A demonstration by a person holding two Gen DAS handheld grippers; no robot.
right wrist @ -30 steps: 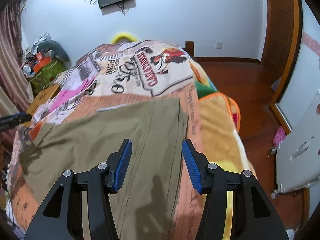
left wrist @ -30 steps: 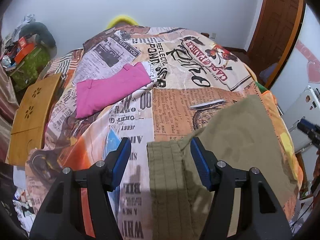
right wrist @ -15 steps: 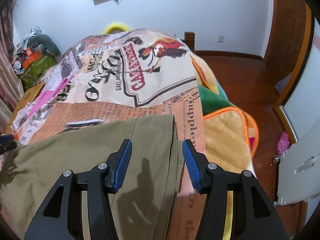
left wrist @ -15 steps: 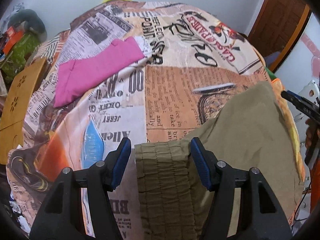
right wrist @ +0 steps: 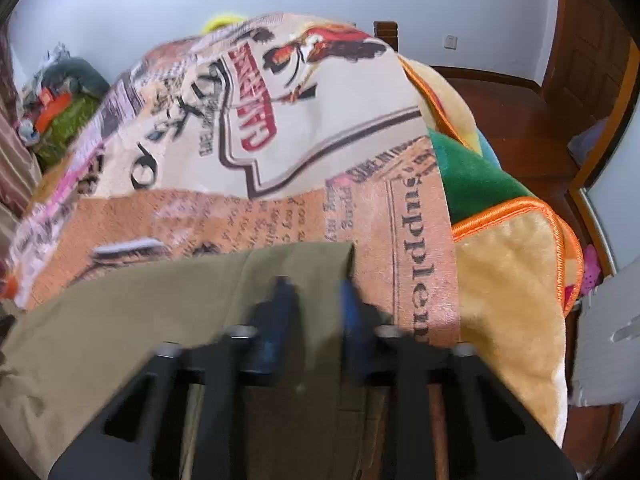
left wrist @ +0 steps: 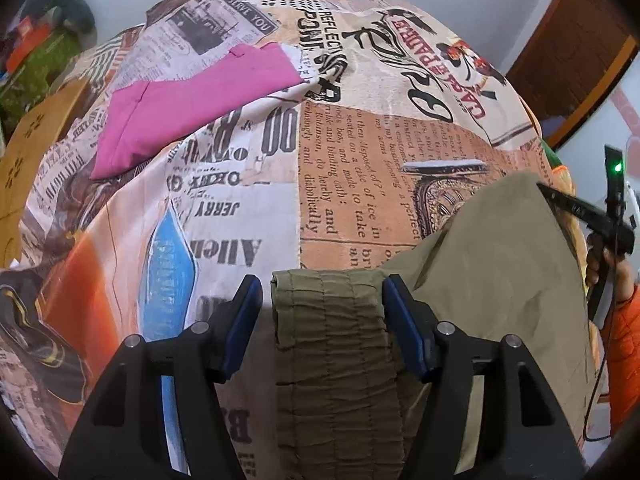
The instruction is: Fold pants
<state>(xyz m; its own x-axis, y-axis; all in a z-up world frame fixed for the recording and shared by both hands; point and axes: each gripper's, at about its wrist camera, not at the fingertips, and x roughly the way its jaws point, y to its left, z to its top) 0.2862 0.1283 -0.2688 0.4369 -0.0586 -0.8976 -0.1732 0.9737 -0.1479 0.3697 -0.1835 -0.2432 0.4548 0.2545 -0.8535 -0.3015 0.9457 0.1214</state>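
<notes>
Wide bare stretch of newspaper-print bedspread ahead, flat folded pink cloth lying further back, light wooden board standing beside the bed

Black grippers, blue pads, orange sleeve

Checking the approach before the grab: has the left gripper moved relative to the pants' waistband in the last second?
Yes. The left gripper has come down and forward over the olive pants; the elastic waistband now sits between its open fingers.
</notes>
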